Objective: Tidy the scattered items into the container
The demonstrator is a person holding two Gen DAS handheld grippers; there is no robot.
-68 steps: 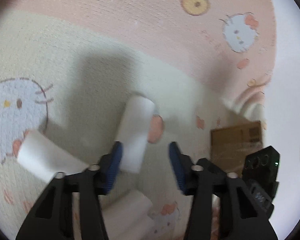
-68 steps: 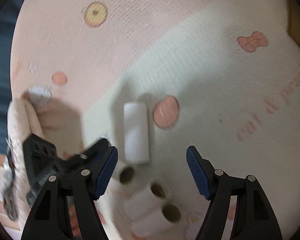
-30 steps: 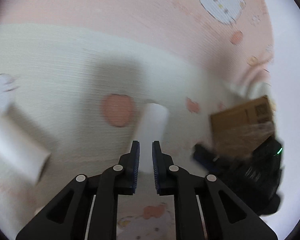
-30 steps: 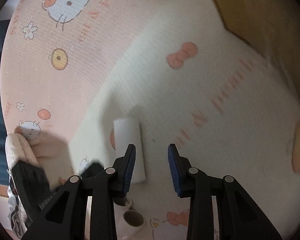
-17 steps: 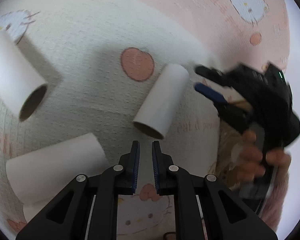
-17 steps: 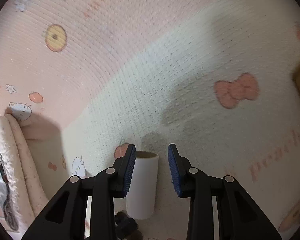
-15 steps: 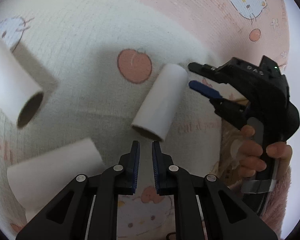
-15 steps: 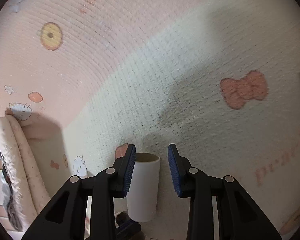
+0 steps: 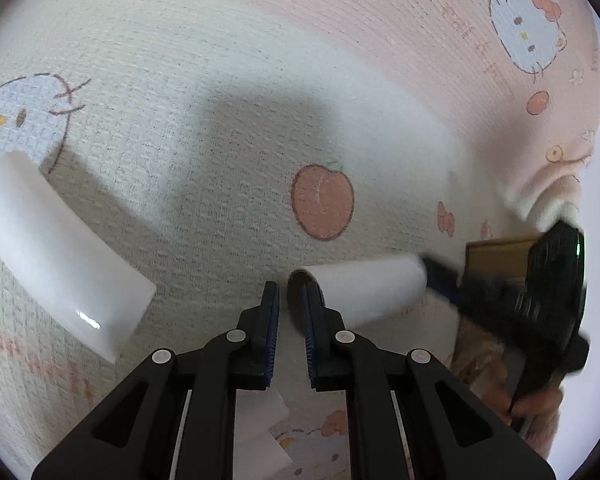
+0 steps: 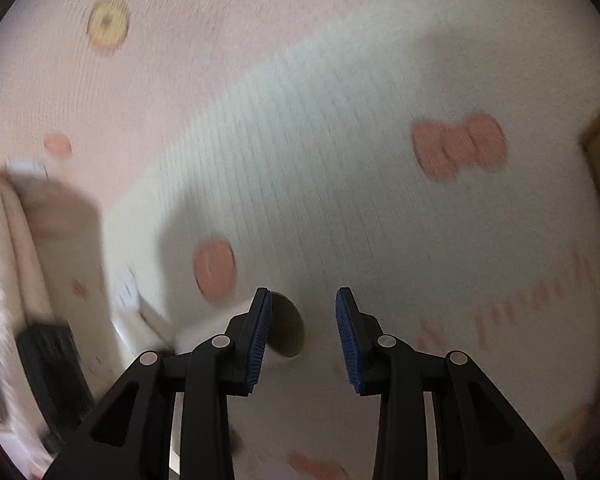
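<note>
- My left gripper [image 9: 291, 312] points down at the mat [image 9: 220, 120]; its jaws are closing to a narrow gap, and I see nothing between them.
- A white tube [image 9: 364, 292] lies on the mat just right of my left fingertips, open end toward them.
- A second tube [image 9: 60, 264] lies well to the left.
- My right gripper [image 10: 303, 332] stands partly open and holds nothing; the tube's open end [image 10: 286, 330] sits just beside its left finger.
- The box [image 9: 496, 256] shows at the right edge, behind the other gripper.
</note>
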